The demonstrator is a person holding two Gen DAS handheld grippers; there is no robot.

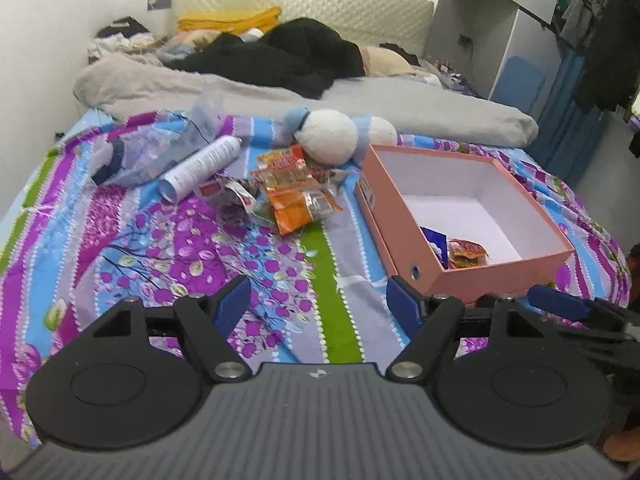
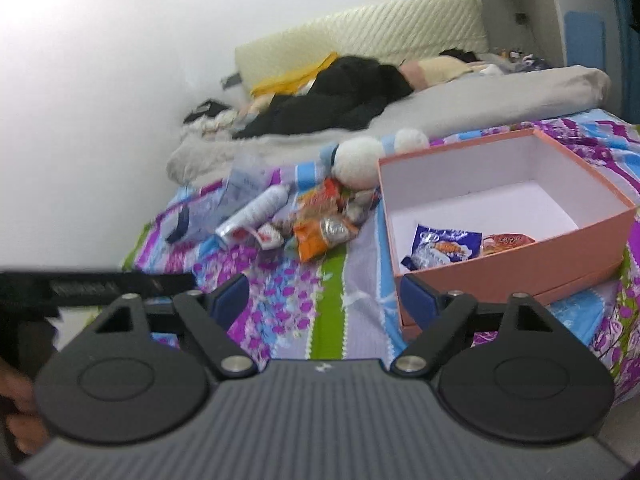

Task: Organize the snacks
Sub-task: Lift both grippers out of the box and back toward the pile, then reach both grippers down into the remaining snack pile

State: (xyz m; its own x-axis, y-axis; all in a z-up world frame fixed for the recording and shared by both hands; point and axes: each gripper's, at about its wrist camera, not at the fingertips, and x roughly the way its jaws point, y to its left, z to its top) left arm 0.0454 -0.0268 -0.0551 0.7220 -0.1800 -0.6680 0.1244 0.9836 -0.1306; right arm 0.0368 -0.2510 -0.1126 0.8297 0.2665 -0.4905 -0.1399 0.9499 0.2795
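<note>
The left claw point(image 1: 318, 304) is seen with its jaws standing well apart and nothing between them; only bedspread shows in the gap. The right claw point(image 2: 324, 300) is likewise spread and empty, with the near corner of the box just beyond its right-hand pad.

The snack pile point(image 1: 294, 192) lies on the bed point(image 1: 172, 240), ahead of the left claw and slightly to the left of its centre line, well apart from the pads. In the right wrist view the same pile point(image 2: 324, 224) lies straight ahead. The topmost orange packet point(image 1: 292, 214) is laid with its long axis running obliquely, from far right toward near left. A white tube point(image 1: 200, 168) and a clear bag point(image 1: 136, 152) are noted to the left of the pile, and a plush toy point(image 1: 330, 138) behind it.

The pink box point(image 1: 476, 276) stands open to the right of the pile, near the right claw. Two packets are already in its near corner: a blue one point(image 2: 444, 246) and a red one point(image 2: 506, 240).

The pile is judged to lie about equally far from both claws, with the left claw on the side away from the box; the right claw is the nearer to the box. A reach forward is judged necessary, with the jaws set across the orange packet's short side. Loose wrappers overlapping in the pile are noted as a risk of a double pickup.
</note>
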